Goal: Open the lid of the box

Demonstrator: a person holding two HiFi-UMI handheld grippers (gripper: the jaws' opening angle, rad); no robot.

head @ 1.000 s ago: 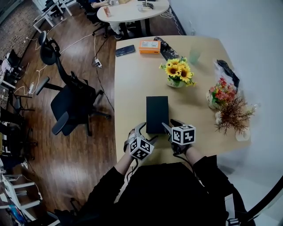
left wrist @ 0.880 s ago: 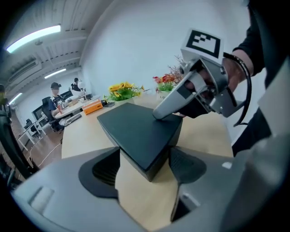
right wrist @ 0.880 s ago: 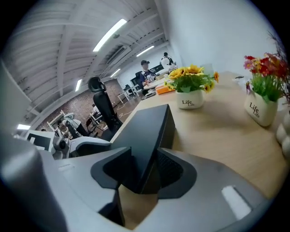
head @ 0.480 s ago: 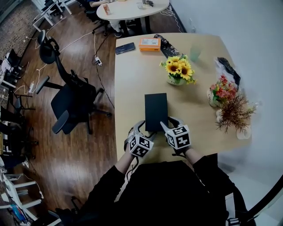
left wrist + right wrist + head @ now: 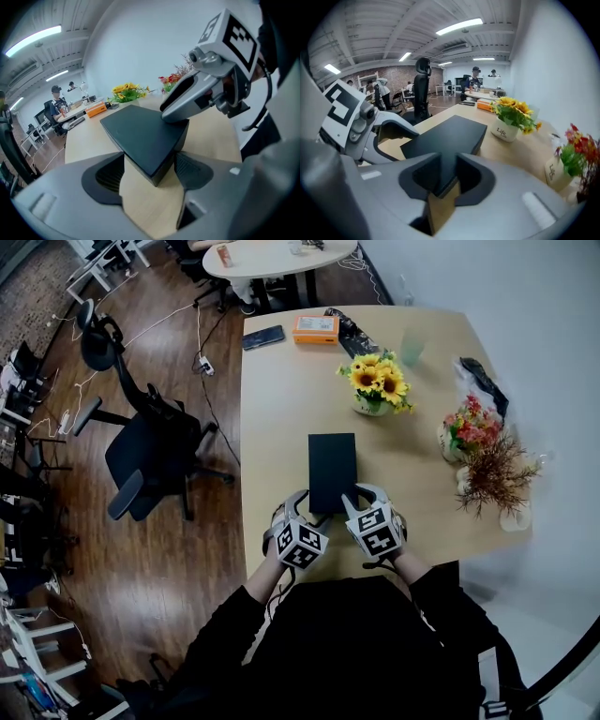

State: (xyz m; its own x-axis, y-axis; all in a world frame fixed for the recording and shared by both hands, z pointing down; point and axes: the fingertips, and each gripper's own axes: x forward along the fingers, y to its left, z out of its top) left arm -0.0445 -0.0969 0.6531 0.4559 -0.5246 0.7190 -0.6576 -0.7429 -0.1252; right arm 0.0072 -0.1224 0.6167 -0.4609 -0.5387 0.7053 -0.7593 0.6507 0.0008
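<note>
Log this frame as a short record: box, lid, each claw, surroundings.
box: black, lying flat on the table, long side running away from the person
lid: on, no gap visible
left claw: jaws apart, near-left box corner between them
right claw: jaws closed on the near-right box corner
nearby: sunflowers beyond the box, not touching it

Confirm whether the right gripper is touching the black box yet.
Touching. The left gripper view shows a finger of the right gripper lying against a corner of the black box, no gap showing.
</note>
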